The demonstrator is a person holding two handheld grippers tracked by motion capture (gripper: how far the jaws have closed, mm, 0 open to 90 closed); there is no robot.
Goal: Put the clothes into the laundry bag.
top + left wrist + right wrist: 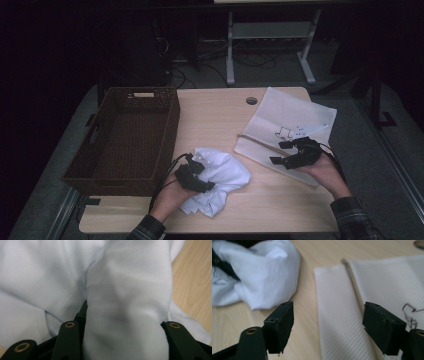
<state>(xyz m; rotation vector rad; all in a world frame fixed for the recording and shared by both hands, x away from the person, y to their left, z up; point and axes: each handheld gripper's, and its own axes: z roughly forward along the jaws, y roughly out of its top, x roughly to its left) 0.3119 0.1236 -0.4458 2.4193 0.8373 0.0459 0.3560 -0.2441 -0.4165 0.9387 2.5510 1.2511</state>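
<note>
Bunching shapelessly in the left tool (196, 176), the white cloth (220, 180) points nowhere.

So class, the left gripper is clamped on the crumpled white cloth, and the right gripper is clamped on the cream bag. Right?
Not quite. The right gripper grips nothing: its jaws stand apart above the cream bag, as the right gripper view shows. The left gripper does clamp the crumpled white cloth.

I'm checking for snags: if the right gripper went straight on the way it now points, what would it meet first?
Probably the cream cloth bag, whose edge lies right ahead between the open right gripper jaws. The crumpled white cloth sits farther off to one side; depth is hard to judge.
</note>
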